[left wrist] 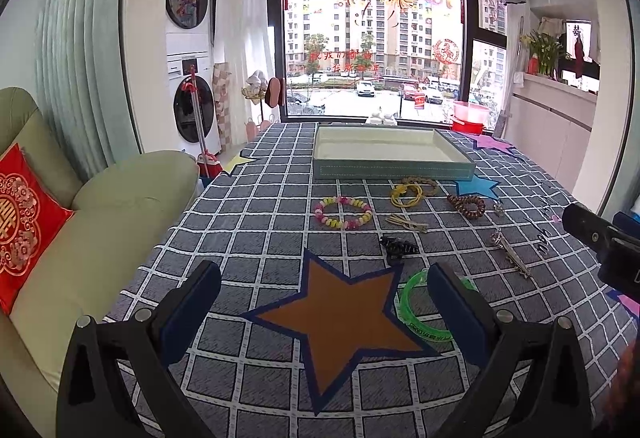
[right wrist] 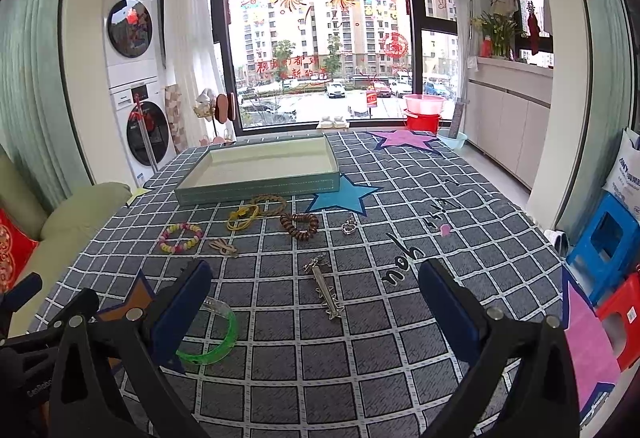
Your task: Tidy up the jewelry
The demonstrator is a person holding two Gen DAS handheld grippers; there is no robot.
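The pale blue rectangular tray (left wrist: pixel 394 170) sits at twelve o'clock on the grey checked cloth (left wrist: pixel 260 230); the pink-yellow bead bracelet (left wrist: pixel 343 213) and green plastic bangle (right wrist: pixel 216 342) lie nearer. My left gripper (left wrist: pixel 326 302) and right gripper (right wrist: pixel 316 302) are spread wide, holding nothing.

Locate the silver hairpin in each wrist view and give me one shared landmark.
Left wrist: silver hairpin lies right of centre, beyond the green bangle.
Right wrist: hairpin lies near centre, between the open claw's fingers.
Shared landmark: the teal tray at the far end.
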